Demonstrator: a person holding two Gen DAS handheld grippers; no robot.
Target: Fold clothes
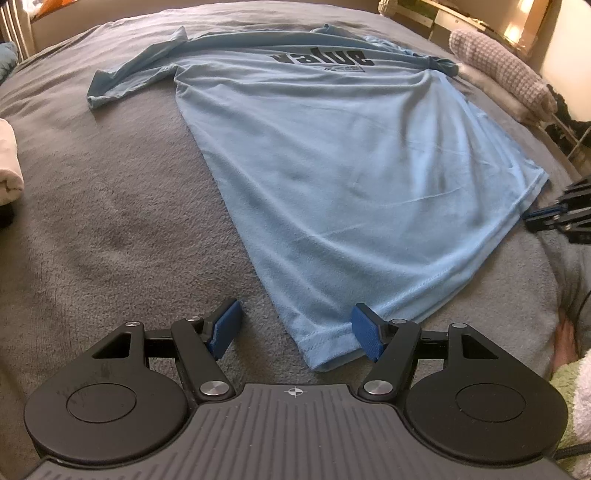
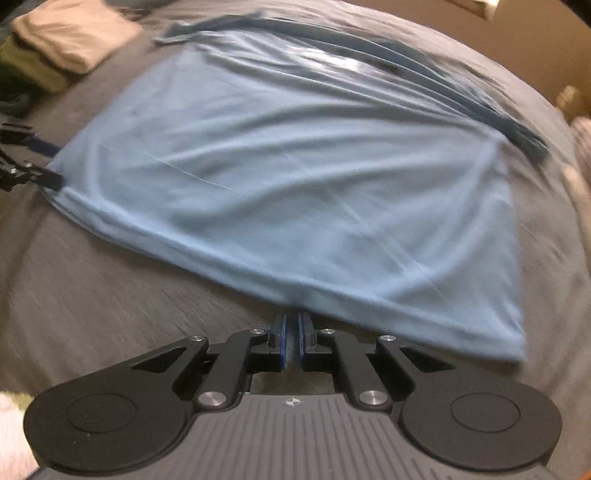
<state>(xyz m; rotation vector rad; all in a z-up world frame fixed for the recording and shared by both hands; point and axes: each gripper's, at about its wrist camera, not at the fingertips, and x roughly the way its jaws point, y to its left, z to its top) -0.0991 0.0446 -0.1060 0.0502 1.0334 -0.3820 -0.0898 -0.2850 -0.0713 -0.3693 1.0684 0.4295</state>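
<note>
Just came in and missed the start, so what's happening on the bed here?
A person with a handheld gripper in each hand is folding a light blue T-shirt spread on a grey blanket. The left gripper has its jaws open around the near bottom corner of the shirt, not yet pressing on it. The right gripper has its jaws shut at the shirt's hem; the blurred view leaves it unclear whether cloth is pinched. A folded beige garment lies off to the side.

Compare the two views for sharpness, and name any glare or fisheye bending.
Left wrist view: sharp, the black print on the blue T-shirt reads cleanly; bright glare at the top right corner; the grey bedspread bulges from fisheye bending. Right wrist view: smeared by motion blur, the T-shirt's folds streak, only the right gripper stays fairly crisp.
</note>
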